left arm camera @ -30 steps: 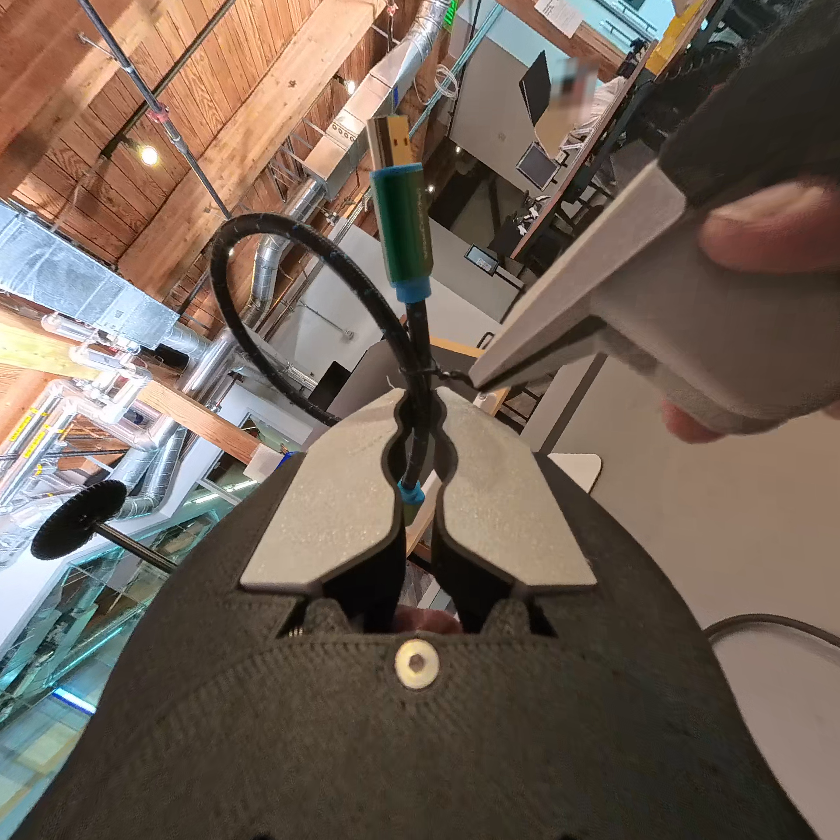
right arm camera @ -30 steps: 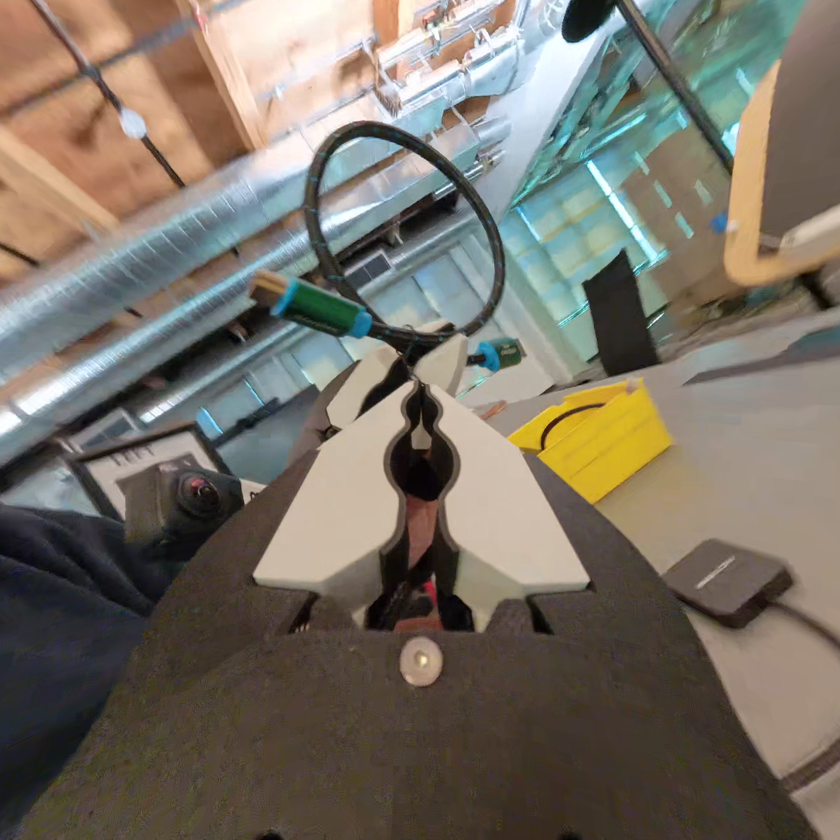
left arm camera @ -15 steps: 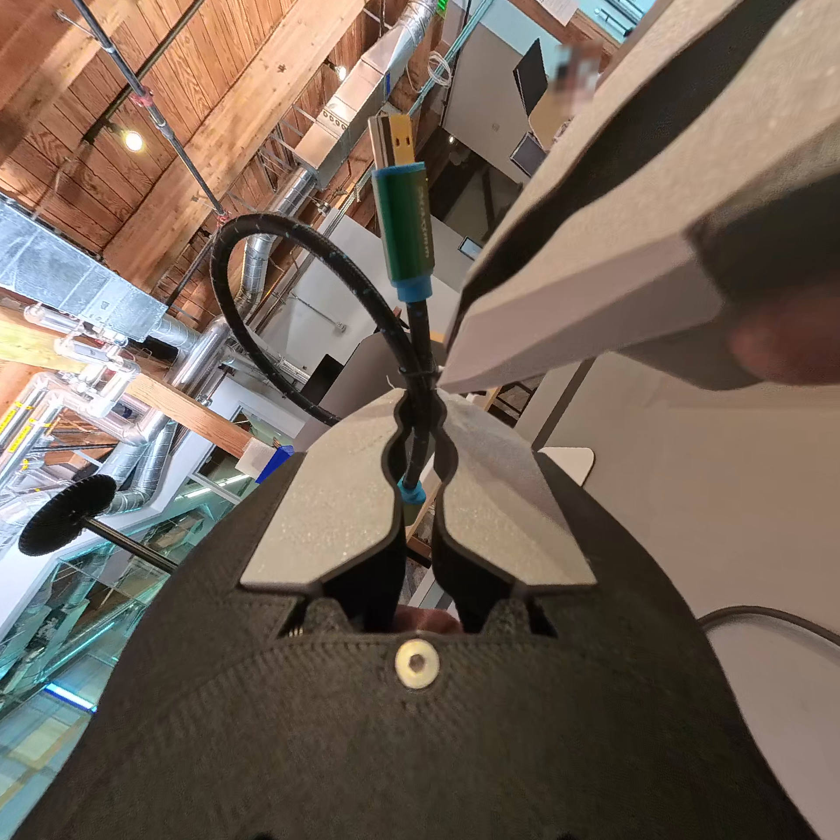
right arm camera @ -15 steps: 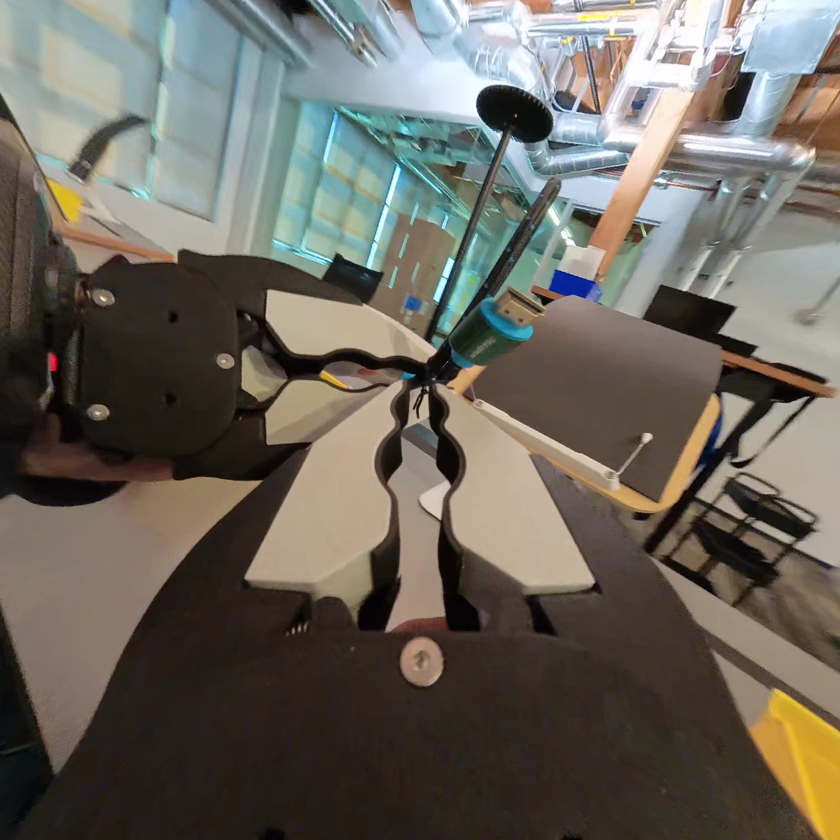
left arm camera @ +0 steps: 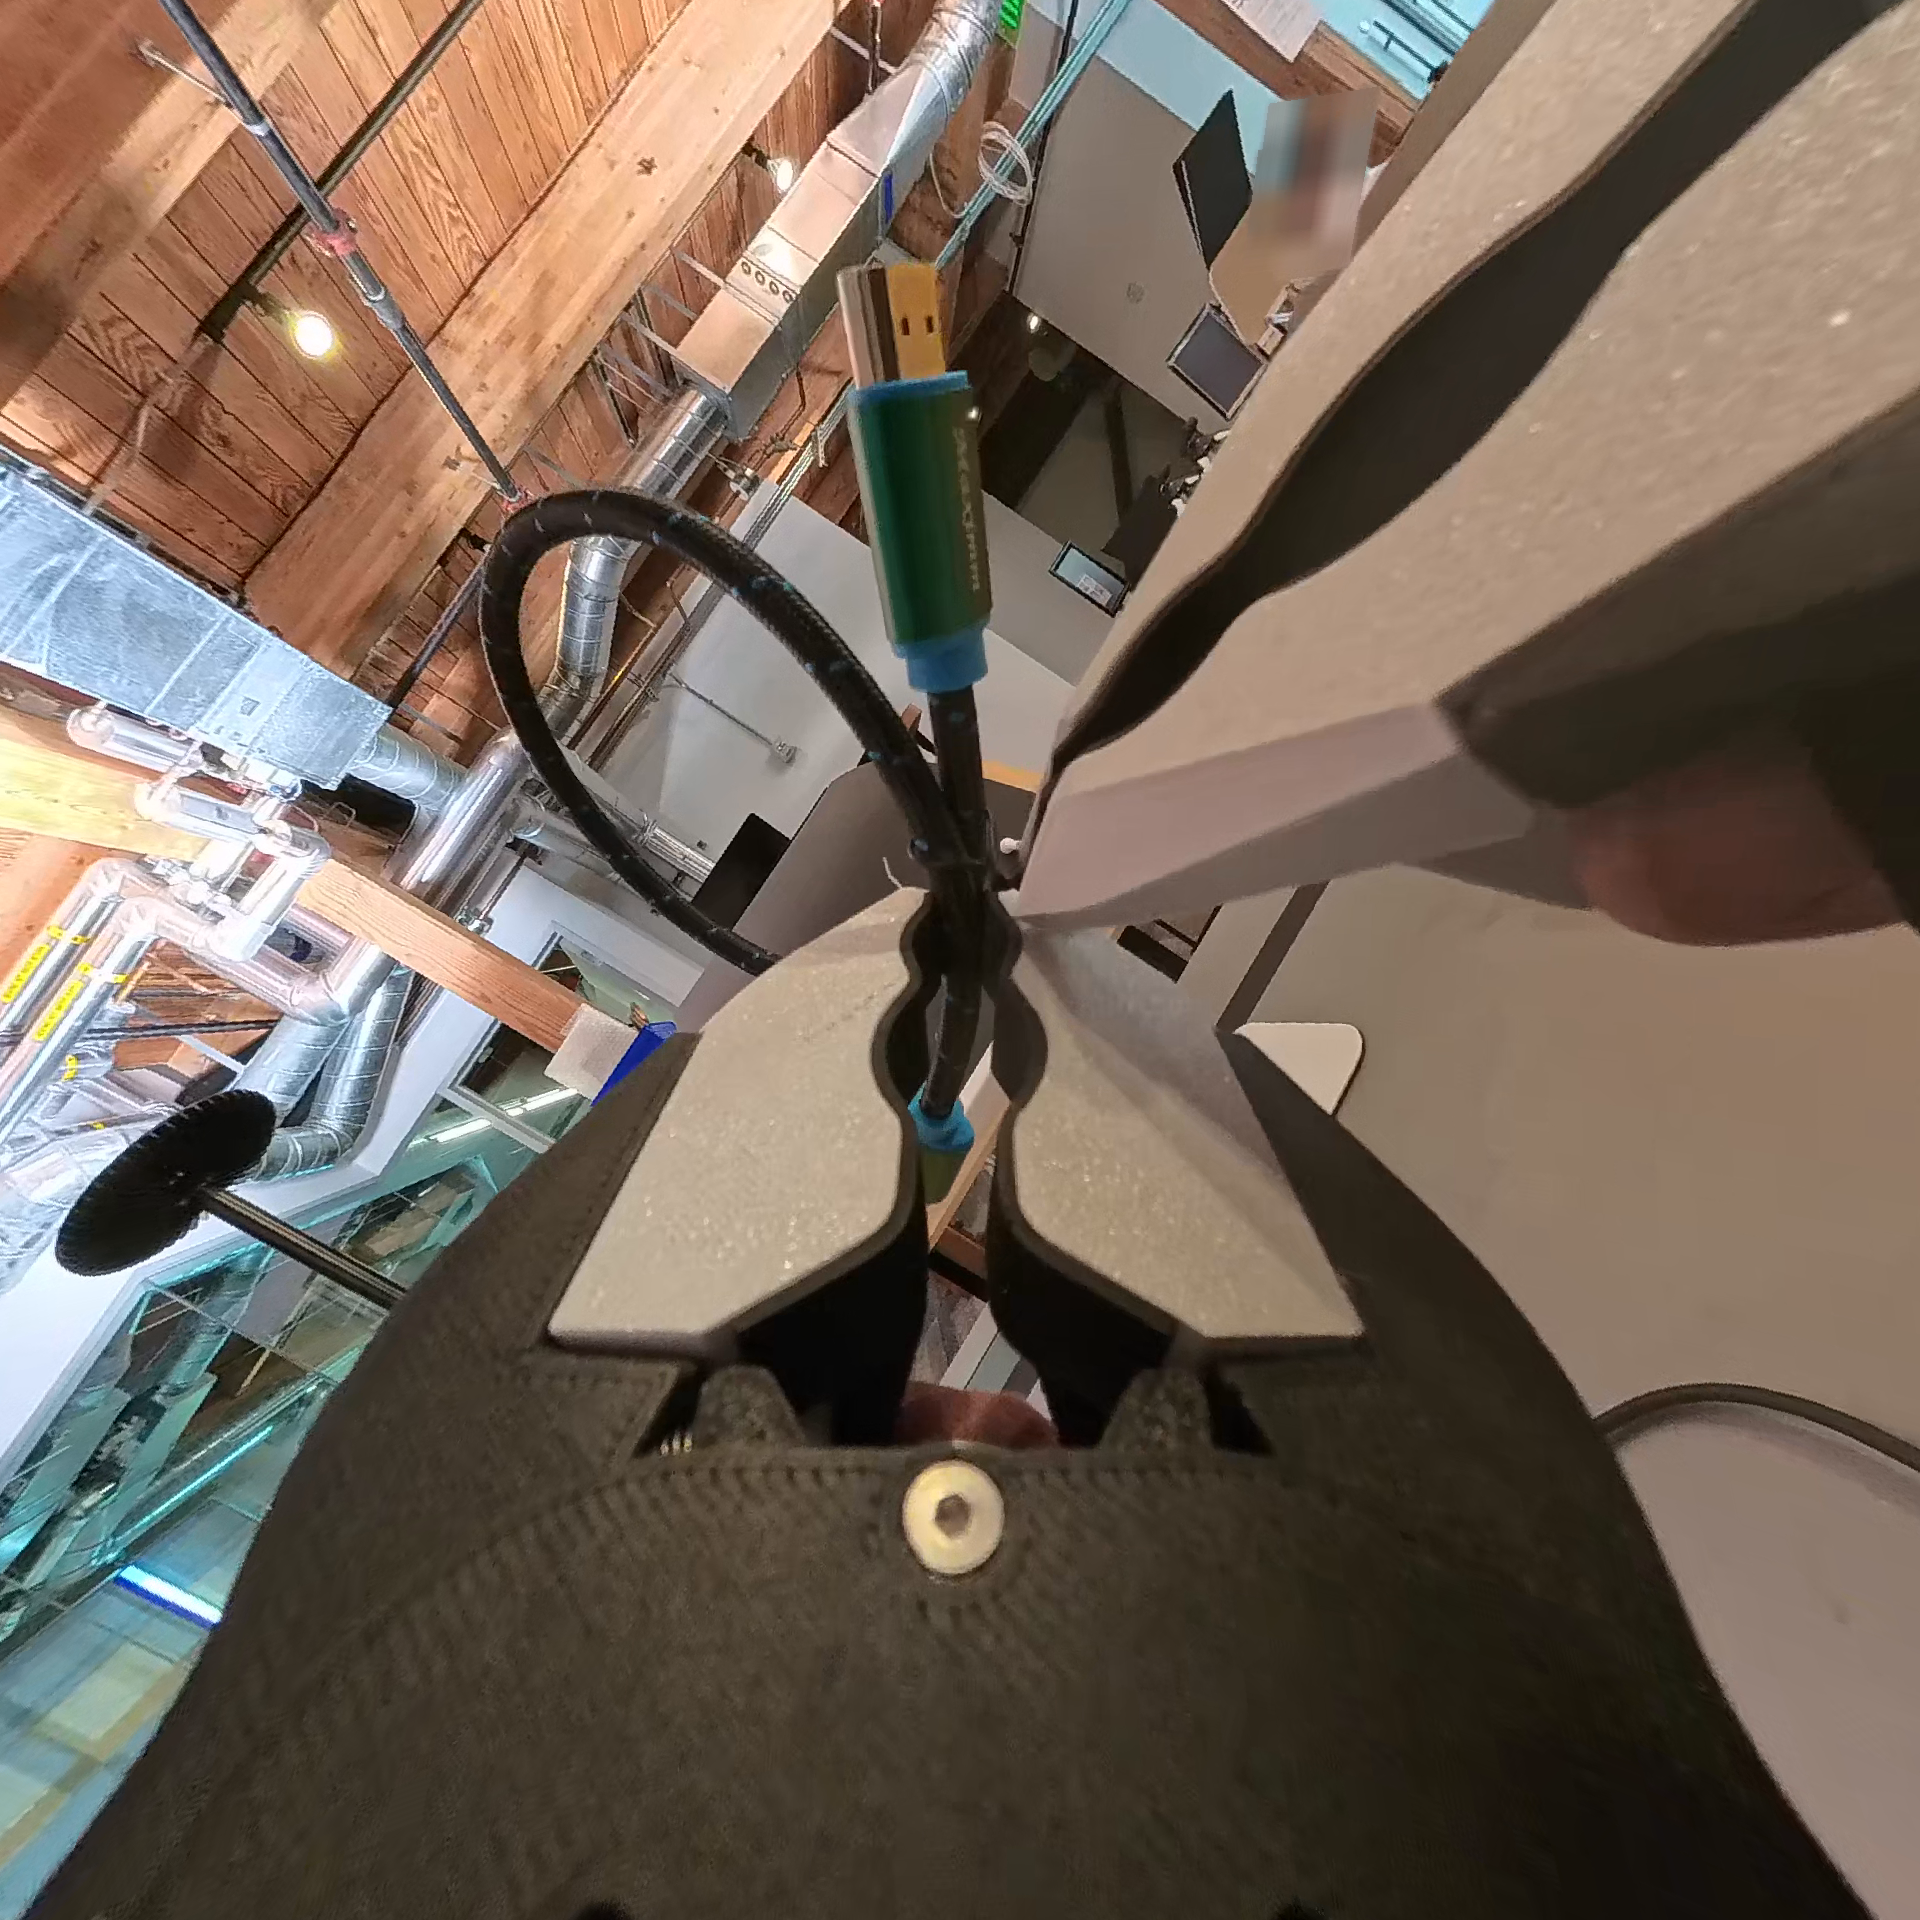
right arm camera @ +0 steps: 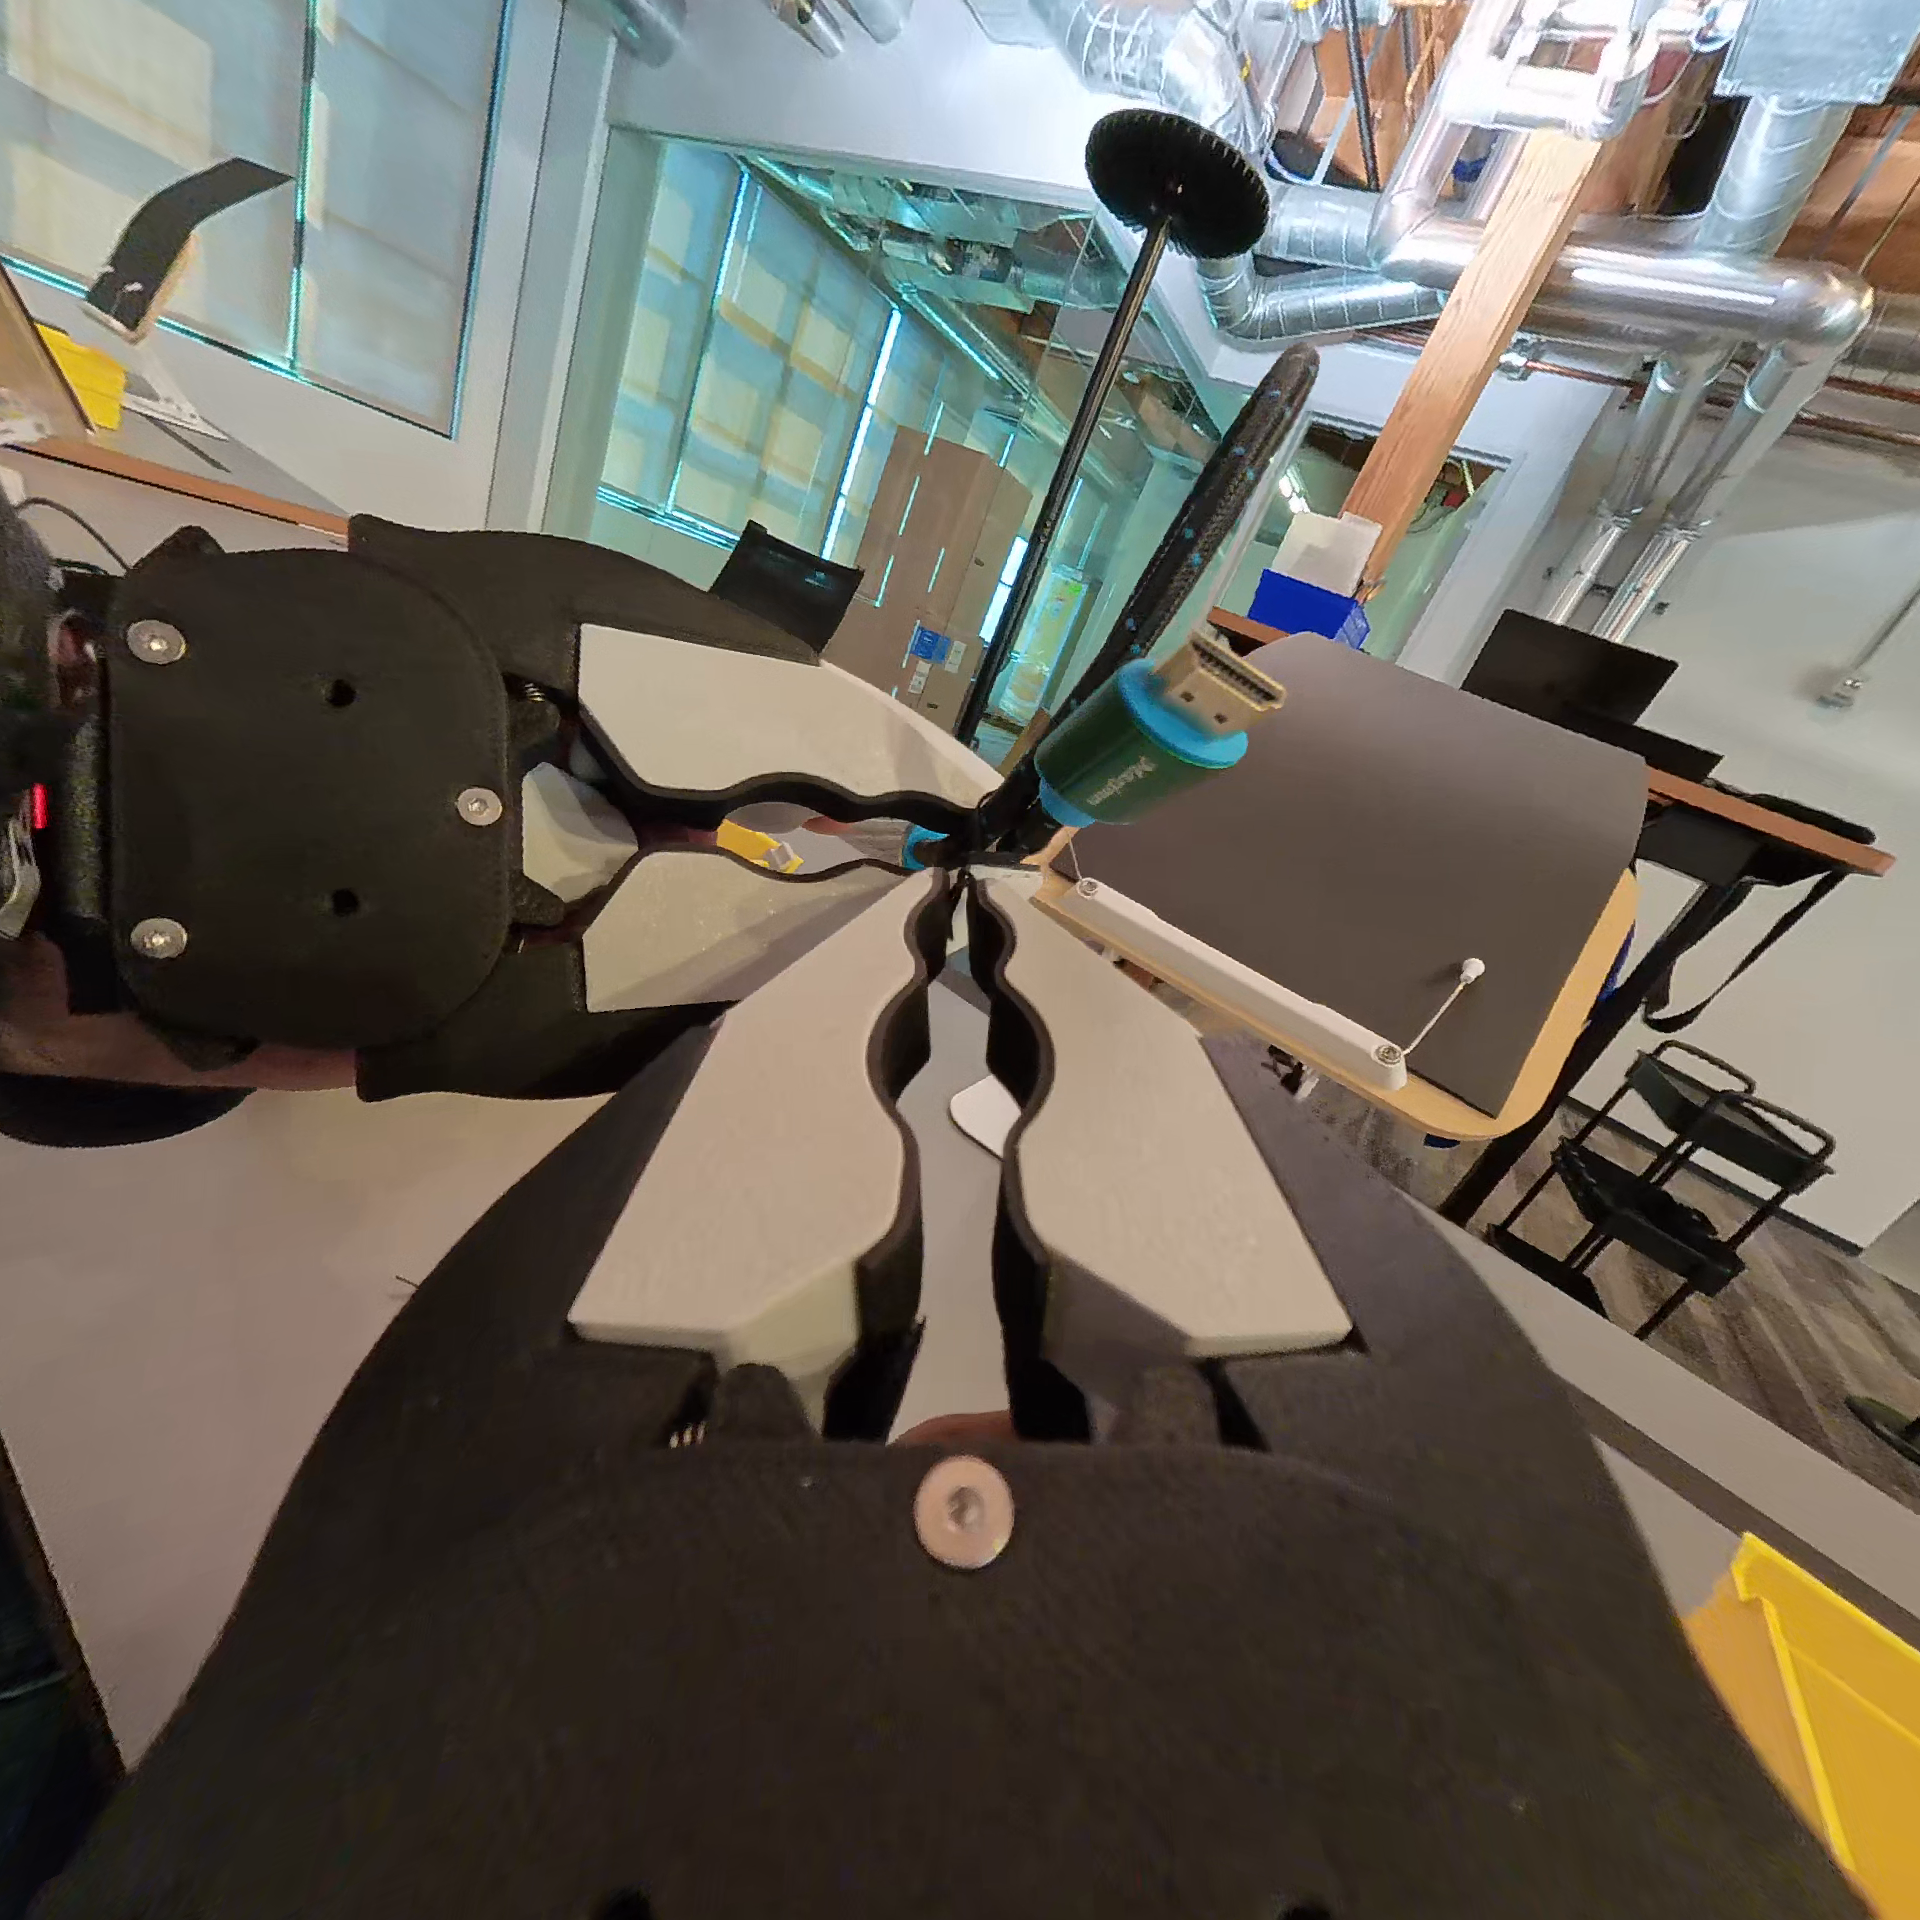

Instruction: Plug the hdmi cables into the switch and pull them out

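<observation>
A black braided hdmi cable (left arm camera: 520, 665), tied in a loop, has green plugs with blue collars. One plug (left arm camera: 920, 509) points up and also shows in the right wrist view (right arm camera: 1132, 758). My left gripper (left arm camera: 961, 914) is shut on the cable where the loop crosses, held in the air, and shows in the right wrist view (right arm camera: 935, 831). My right gripper (right arm camera: 956, 883) is shut, its tips against the small tie on the cable, coming from the right in the left wrist view (left arm camera: 1039, 862). I cannot tell if it pinches the tie. The switch is not in view.
A grey table (right arm camera: 260, 1299) lies below. A yellow bin (right arm camera: 1829, 1714) is at its right corner. A black panel (right arm camera: 1351, 862) on a white base (left arm camera: 1299, 1060) stands just beyond the grippers. A thin black cable (left arm camera: 1766, 1403) lies on the table. The tips of both grippers are at nearly the same place.
My right gripper has swung round and closed in from the right until its tips meet the cable's tie at the left gripper's tips. The left gripper and cable have stayed almost still.
</observation>
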{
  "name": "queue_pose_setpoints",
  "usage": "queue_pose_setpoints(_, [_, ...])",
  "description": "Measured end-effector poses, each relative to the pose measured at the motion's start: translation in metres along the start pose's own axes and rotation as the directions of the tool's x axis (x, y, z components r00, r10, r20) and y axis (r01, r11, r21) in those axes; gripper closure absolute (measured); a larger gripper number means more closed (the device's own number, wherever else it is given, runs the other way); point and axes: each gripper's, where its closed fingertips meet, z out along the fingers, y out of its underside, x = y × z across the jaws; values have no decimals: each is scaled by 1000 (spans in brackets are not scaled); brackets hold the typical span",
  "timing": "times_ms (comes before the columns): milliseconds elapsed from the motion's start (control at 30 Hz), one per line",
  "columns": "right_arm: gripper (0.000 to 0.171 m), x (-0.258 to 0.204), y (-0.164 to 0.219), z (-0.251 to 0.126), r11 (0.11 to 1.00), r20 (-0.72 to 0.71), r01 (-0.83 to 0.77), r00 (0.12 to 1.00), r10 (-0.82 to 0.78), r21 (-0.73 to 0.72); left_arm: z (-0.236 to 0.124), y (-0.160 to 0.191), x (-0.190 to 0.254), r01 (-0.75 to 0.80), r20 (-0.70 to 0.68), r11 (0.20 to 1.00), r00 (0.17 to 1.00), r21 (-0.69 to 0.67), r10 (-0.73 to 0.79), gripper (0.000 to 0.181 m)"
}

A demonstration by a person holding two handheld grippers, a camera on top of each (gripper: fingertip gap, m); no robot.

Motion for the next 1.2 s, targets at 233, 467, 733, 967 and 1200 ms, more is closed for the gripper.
queue_pose_setpoints(233, [171, -1, 0, -2, 898, 226, -439, 875, 428, 0, -1, -1, -1, 7, 4, 1000, 1000, 6, -7, 176])
queue_pose_setpoints(467, [171, -7, -32, -23, 290, 659, -952, 156, 736, -98, -8, -15, -1, 128, -12, 987, 992, 98, -127, 175])
queue_pose_setpoints(733, [150, -25, -22, -18, 537, 558, -843, 461, 690, 31, -5, -9, -2, 157, -25, 985, 987, 65, -156, 175])
queue_pose_setpoints(967, [158, -11, -21, -13, 989, 16, 76, 997, -79, 125, -2, -4, 1, 141, -37, 990, 989, 28, -140, 175])
queue_pose_setpoints(1200, [159, -14, -19, -10, 876, -103, 481, 874, -475, 47, -2, -4, -1, 122, -33, 992, 992, 17, -122, 175])
